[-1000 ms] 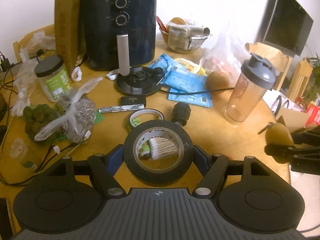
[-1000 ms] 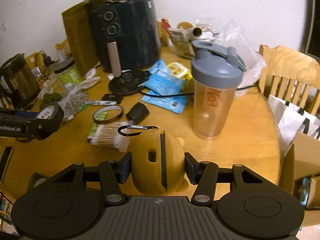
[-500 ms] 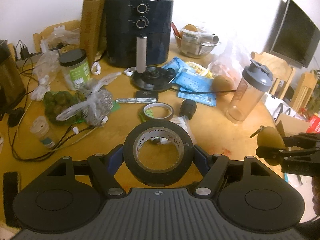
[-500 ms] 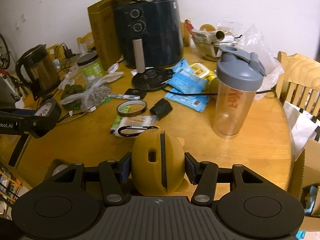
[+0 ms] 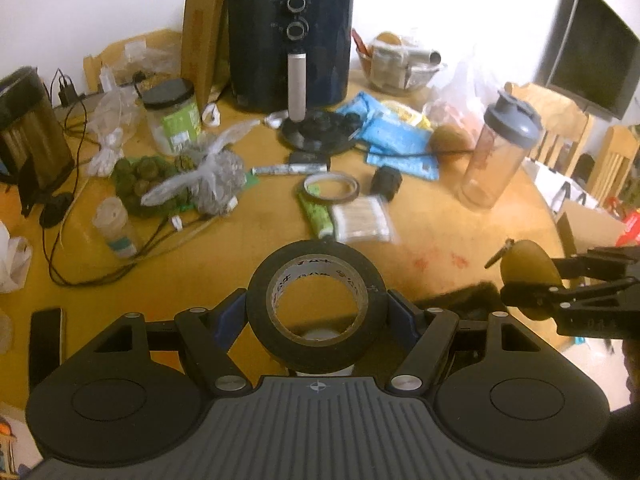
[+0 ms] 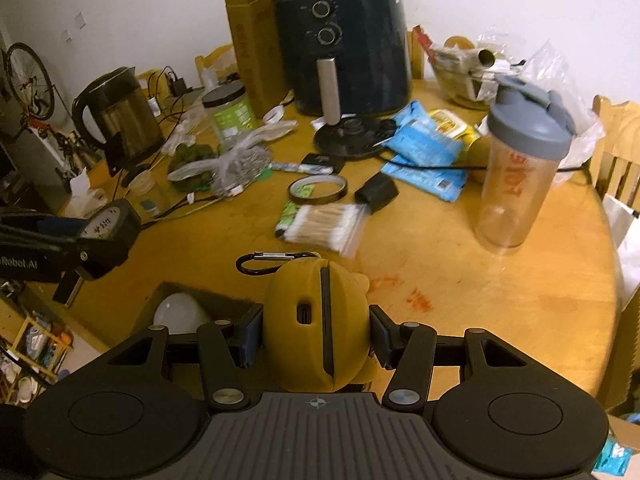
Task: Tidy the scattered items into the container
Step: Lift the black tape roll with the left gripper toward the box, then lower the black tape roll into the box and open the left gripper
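Note:
My left gripper (image 5: 316, 314) is shut on a black tape roll (image 5: 260, 304), held upright above the near table edge. My right gripper (image 6: 316, 336) is shut on a yellow rubbery case (image 6: 296, 320) with a black carabiner (image 6: 268, 260). A dark felt container (image 6: 224, 304) sits at the near edge with a white rounded object (image 6: 180, 314) inside; both grippers hover close over it. In the left wrist view the yellow case (image 5: 528, 268) hangs at the right. On the table lie a cotton swab pack (image 6: 324, 224), a brown tape ring (image 6: 318, 190), a black adapter (image 6: 376, 192) and a green tube (image 5: 316, 212).
A shaker bottle (image 6: 520, 168) stands at the right. A dark air fryer (image 6: 344, 48), kettle (image 6: 116, 112), green-label jar (image 5: 172, 120), plastic bags (image 5: 200, 184) and cables (image 5: 80, 256) crowd the back and left. A phone (image 5: 46, 340) lies near left.
Both grippers have drawn back toward the near table edge with their loads still held. The dark container with the white object has come into view beneath them.

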`<act>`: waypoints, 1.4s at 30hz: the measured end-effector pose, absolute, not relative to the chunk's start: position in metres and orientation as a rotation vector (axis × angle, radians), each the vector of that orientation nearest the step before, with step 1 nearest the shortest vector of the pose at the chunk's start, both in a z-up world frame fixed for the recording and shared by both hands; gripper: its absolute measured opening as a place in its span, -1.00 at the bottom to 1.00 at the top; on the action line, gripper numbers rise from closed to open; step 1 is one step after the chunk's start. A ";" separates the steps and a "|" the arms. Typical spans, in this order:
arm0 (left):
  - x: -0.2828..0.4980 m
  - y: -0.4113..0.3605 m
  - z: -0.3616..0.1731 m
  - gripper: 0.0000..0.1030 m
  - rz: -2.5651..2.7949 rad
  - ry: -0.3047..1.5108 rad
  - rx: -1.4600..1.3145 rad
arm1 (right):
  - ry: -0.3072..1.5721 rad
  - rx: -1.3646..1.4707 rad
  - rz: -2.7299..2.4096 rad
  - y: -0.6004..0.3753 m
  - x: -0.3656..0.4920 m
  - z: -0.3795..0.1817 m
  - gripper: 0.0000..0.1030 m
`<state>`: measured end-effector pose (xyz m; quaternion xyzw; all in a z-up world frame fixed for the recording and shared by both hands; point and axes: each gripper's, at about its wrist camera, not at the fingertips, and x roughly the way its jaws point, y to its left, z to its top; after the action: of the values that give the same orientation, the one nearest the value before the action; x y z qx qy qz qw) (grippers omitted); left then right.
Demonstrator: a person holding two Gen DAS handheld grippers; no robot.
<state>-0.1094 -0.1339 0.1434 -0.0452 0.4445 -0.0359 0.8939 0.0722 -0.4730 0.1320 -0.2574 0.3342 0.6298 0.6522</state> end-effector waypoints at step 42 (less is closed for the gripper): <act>-0.122 -0.171 0.050 0.40 -0.213 1.230 -0.028 | 0.735 -0.674 1.392 -0.499 0.071 0.117 0.10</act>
<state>-0.1216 -0.1715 0.0497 -0.0129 0.5757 -0.0998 0.8114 0.0710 -0.4989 0.1170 -0.2974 0.3240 0.6142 0.6552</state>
